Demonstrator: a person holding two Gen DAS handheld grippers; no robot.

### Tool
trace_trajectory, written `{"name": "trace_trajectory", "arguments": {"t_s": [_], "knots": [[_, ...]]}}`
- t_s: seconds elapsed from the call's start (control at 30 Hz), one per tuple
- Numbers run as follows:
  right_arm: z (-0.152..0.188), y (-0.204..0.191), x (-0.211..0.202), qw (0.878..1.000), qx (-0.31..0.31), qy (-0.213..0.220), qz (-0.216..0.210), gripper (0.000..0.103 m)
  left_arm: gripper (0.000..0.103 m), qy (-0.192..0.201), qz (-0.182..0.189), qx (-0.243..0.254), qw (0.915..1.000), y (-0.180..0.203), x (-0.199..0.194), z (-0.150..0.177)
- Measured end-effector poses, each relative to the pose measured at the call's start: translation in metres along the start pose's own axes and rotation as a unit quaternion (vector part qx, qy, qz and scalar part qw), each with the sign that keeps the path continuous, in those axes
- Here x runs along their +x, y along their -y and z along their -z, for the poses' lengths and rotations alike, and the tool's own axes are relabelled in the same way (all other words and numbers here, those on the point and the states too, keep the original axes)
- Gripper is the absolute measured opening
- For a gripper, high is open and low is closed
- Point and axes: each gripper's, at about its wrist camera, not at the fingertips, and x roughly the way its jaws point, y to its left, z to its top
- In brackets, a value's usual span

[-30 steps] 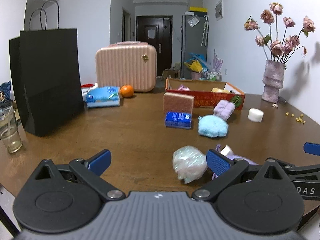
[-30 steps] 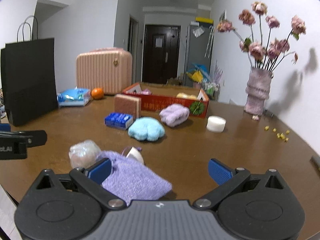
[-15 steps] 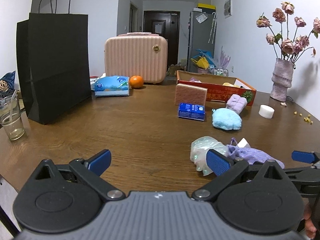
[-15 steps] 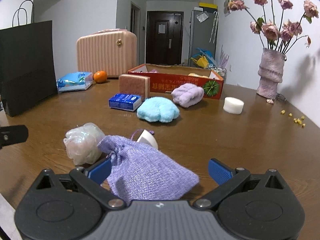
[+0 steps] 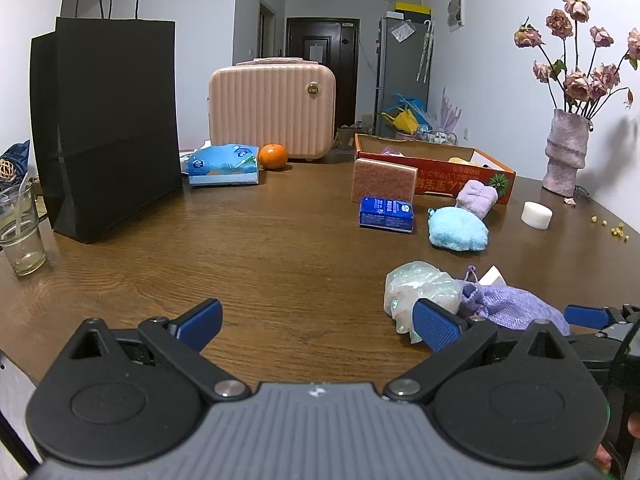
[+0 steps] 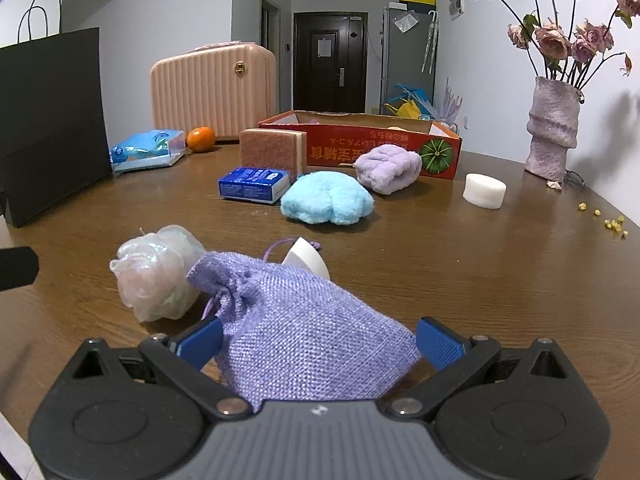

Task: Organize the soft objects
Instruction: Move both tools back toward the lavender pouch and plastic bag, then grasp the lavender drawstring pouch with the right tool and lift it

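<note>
A purple burlap pouch [image 6: 304,328] lies on the brown table between the open jaws of my right gripper [image 6: 320,342]; it also shows in the left wrist view [image 5: 516,306]. A pale mesh bath puff [image 6: 156,270] sits just left of it, with a white sponge piece [image 6: 306,262] behind. Farther back lie a blue fluffy pad [image 6: 328,202], a lilac folded cloth [image 6: 388,168], a brown sponge [image 6: 272,150] and a red cardboard box [image 6: 360,150]. My left gripper [image 5: 316,322] is open and empty over bare table, left of the puff [image 5: 420,292].
A black paper bag [image 5: 108,120] and a glass [image 5: 20,232] stand at the left. A pink case [image 5: 272,114], tissue pack [image 5: 224,164] and orange [image 5: 273,156] are at the back. A blue packet [image 5: 386,214], white puck [image 5: 536,214] and vase [image 5: 564,152] are to the right.
My right gripper has moved forward so the purple pouch now sits between its open jaws. My left gripper's view has swung left, shifting the puff and pouch rightward.
</note>
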Motion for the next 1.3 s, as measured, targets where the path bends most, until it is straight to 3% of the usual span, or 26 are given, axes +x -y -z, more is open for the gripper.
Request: {"name": "trace_trajectory", "arguments": {"t_s": [0.23,0.6,0.87,1.3], "knots": [[0.004,0.0,0.007,1.0,0.005,-0.01,-0.019,0.086,0.103,0.0,0.004,0.004,1.0,0.002,0.005,0.003],[0.006,0.002,0.002,0.999,0.007,0.008,-0.036,0.044,0.103,0.002,0.011,0.014,0.9998,0.009,0.014,0.005],[0.008,0.008,-0.008,0.999,0.017,0.029,-0.04,0.038,0.103,0.003,0.02,0.015,0.9997,0.014,0.018,0.002],[0.003,0.035,-0.039,0.995,0.046,0.08,-0.028,0.037,0.103,0.005,0.042,0.023,0.9988,0.038,0.032,-0.009]]}}
